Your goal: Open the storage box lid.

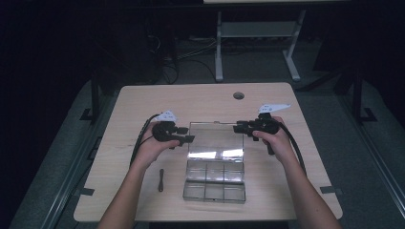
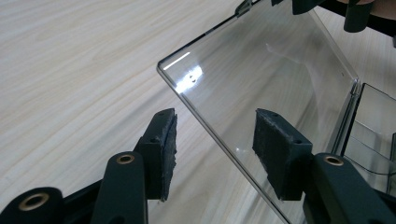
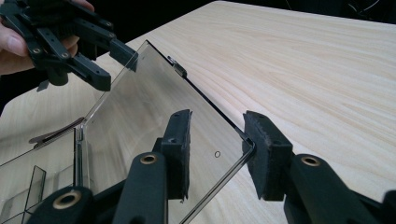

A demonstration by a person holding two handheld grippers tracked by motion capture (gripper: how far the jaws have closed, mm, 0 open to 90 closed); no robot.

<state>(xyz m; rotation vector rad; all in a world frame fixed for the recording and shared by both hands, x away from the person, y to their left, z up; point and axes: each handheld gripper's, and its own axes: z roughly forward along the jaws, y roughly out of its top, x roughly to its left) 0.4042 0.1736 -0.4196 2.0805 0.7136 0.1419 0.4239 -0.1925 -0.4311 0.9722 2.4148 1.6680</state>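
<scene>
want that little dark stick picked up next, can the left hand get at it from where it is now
Probably yes. The dark stick lies alone on the bare table, left of the clear box, just below the left hand, whose tool stands open at the lid.

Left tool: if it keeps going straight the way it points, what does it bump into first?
Probably the clear lid of the open box: the left tool already straddles the lid's side edge with open jaws, apparently not yet gripping it.

You worked at a light wooden table (image 1: 143,102) with a round cable hole (image 1: 238,95) near its far edge. Beyond that table stood a white metal desk frame (image 1: 258,33) — dark cables (image 1: 186,57) lay beside it on grey floor (image 1: 329,105) — under dim light.
</scene>
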